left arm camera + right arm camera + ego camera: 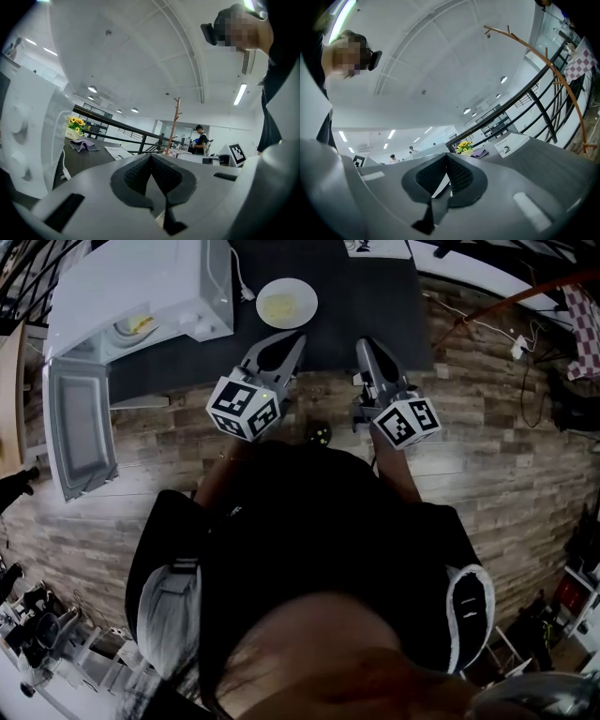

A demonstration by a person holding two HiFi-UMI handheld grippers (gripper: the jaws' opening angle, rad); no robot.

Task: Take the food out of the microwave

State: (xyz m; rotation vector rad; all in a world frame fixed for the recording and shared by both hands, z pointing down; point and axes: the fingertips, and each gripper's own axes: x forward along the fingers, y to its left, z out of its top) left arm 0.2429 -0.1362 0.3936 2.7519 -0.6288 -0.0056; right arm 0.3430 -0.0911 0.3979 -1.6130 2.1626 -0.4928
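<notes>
While each pair of jaws, lined with dark ribbed rubber, is pressed together on nothing, the left gripper (294,341) and right gripper (365,344) hang side by side at the near edge of the dark table (375,310), pointing away from the person. Just beyond the left one's tips lies a round white plate (287,303) with a pale yellow smear of food. Farther left, the boxy white microwave (141,277) stands with its door (80,432) swung wide. Inside its mouth, which faces the person, sits a white dish (134,327) of yellow food.
</notes>
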